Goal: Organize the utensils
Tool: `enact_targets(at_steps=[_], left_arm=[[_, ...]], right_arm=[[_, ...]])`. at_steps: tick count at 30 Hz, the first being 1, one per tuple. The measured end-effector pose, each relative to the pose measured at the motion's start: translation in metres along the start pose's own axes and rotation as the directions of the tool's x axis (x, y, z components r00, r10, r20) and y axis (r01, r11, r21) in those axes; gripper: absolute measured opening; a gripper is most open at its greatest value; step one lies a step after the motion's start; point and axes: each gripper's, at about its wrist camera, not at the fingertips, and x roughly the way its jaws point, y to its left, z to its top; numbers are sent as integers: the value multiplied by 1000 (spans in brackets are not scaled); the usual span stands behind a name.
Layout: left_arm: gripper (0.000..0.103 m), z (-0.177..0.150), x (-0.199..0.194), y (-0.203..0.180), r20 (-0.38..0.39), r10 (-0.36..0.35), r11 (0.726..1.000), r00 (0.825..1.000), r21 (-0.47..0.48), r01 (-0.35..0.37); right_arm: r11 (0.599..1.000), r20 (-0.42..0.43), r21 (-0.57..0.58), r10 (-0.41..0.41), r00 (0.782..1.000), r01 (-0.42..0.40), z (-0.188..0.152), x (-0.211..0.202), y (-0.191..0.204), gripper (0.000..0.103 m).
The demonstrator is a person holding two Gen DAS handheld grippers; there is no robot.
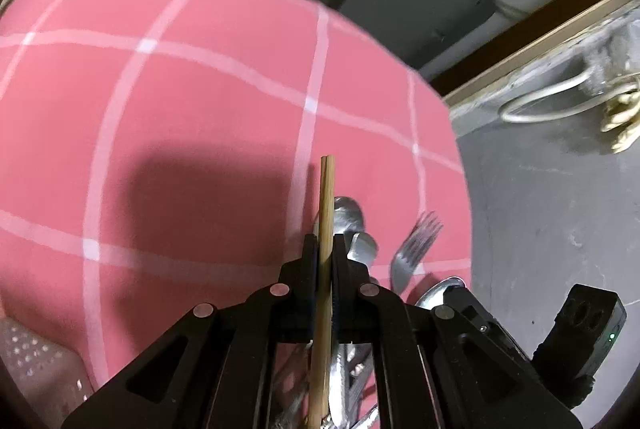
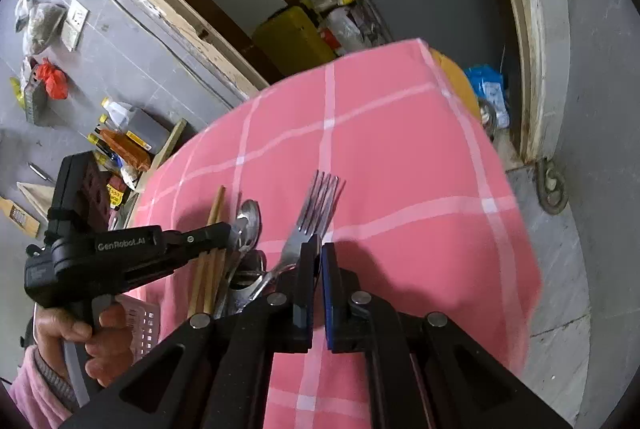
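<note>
In the left wrist view, the left gripper (image 1: 326,249) clenches 2 wooden chopsticks (image 1: 327,197) over the pink checked tablecloth (image 1: 180,89), spoons (image 1: 350,219) and a fork (image 1: 416,245) just right. In the right wrist view, the right gripper (image 2: 318,249) stands slightly parted, grasping nothing, beside that fork (image 2: 314,213).

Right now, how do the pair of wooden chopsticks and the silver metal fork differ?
The pair of wooden chopsticks is tan, straight and plain-tipped; the silver metal fork is shiny and ends in tines. The chopsticks are clamped between the left gripper fingers. The fork is not gripped: the right gripper sits narrowly open beside its neck, holding nothing. Both stand upright among the spoons, above the pink checked tablecloth.
</note>
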Motion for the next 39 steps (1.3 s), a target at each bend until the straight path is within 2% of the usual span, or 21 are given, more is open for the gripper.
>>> enact_targets(at_steps=[4, 10, 14, 20, 24, 28, 30, 32, 34, 38, 39], left_arm=[[3, -13, -26, -10, 112, -16, 999, 994, 45, 11], [3, -29, -64, -30, 264, -44, 994, 964, 109, 15], [3, -33, -89, -40, 350, -93, 992, 932, 115, 56], [3, -32, -131, -47, 436, -115, 988, 892, 141, 58], [3, -31, -177, -51, 514, -121, 988, 849, 149, 51], [3, -27, -231, -49, 607, -106, 987, 787, 162, 8], [3, -28, -262, -42, 668, -83, 987, 740, 157, -30], [3, -32, -291, -31, 731, -47, 986, 681, 145, -88], [3, -35, -308, -18, 774, -24, 983, 633, 134, -127], [3, -50, -318, 15, 834, -10, 979, 551, 121, -166], [3, -53, -317, 23, 841, -12, 980, 542, 117, -160]], right_arm=[[1000, 59, -27, -10, 998, 11, -1, -16, 9, 3], [992, 153, -119, -24, 988, 43, 0, -46, 36, 2], [980, 187, -186, -36, 982, 71, 0, -57, 53, 2], [960, 270, -255, -40, 962, 112, -3, -81, 83, 2], [948, 353, -294, -15, 936, 126, 1, -105, 109, 2], [934, 433, -339, 46, 900, 116, 8, -127, 147, 2], [925, 474, -365, 88, 876, 105, 10, -138, 169, 2], [912, 509, -399, 135, 850, 95, 12, -144, 197, 2], [896, 530, -436, 175, 830, 89, 10, -145, 222, 2], [852, 545, -514, 234, 805, 100, -2, -129, 274, 2], [836, 544, -538, 243, 803, 112, -8, -121, 286, 2]])
